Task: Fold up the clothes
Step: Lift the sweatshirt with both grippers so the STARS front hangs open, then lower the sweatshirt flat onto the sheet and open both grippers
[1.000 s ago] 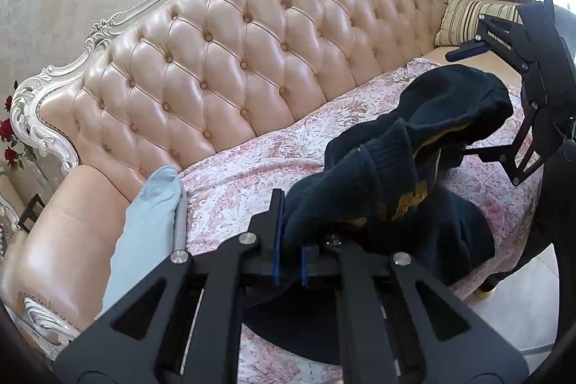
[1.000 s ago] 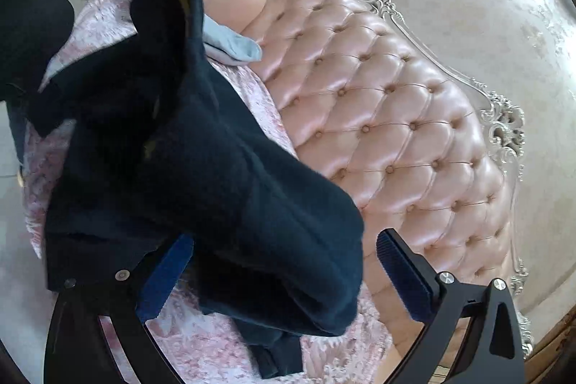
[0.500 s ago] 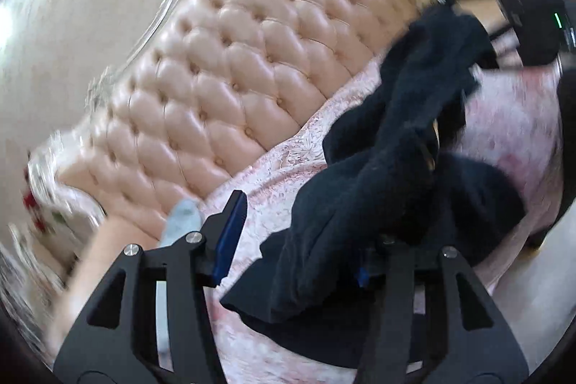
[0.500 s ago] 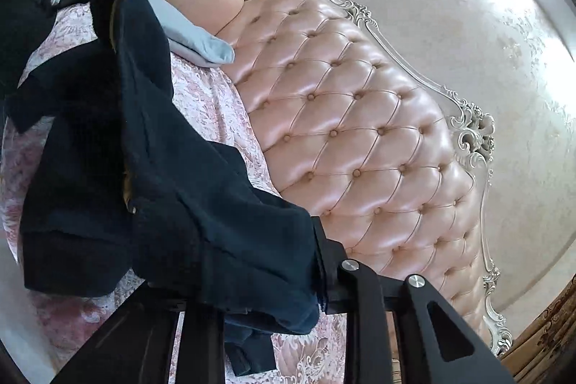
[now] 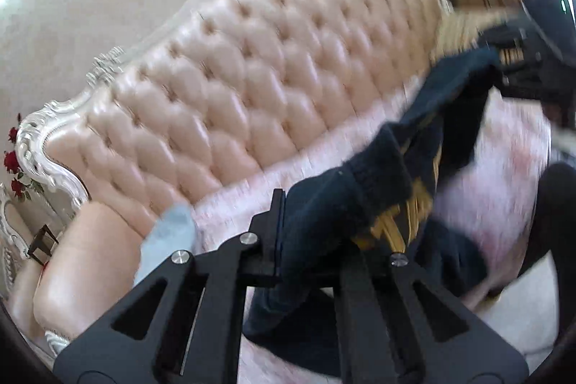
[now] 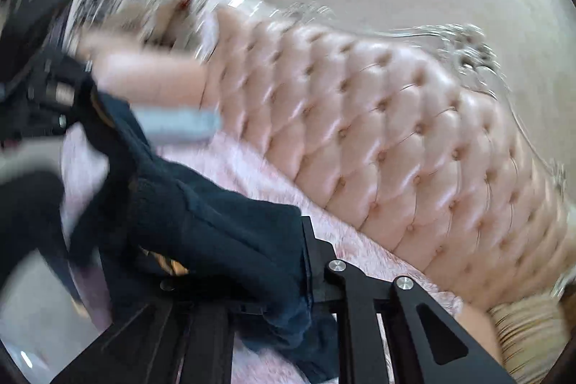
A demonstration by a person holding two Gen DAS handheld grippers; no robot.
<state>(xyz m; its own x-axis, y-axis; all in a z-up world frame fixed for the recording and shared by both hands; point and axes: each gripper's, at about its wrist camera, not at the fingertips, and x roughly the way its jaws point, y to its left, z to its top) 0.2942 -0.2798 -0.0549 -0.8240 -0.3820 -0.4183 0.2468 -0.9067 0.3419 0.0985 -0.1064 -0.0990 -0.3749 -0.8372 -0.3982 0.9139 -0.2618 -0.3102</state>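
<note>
A dark navy knit garment [image 5: 360, 189] with yellow markings hangs stretched between my two grippers above the sofa seat. My left gripper [image 5: 313, 229] is shut on one end of it, and the cloth covers its right finger. In the right wrist view the same garment [image 6: 223, 225] lies across my right gripper [image 6: 244, 269], whose jaws are closing with the cloth pinched between them. Each gripper shows in the other's view: the right gripper [image 5: 518, 60] at the upper right, the left gripper [image 6: 46, 96] at the far left. Both pictures are blurred.
The tufted pink sofa [image 5: 252, 89] has a pink floral cover [image 5: 486, 189] on its seat. A folded light blue garment [image 5: 169, 233] rests by the left armrest. A striped cushion [image 6: 522, 330] sits at the right end. Pale floor [image 5: 514, 322] lies in front.
Both grippers rose, lifting the garment off the seat. The right gripper went from wide open to clamped on the cloth and rolled. The left opened briefly, then shut on the cloth again.
</note>
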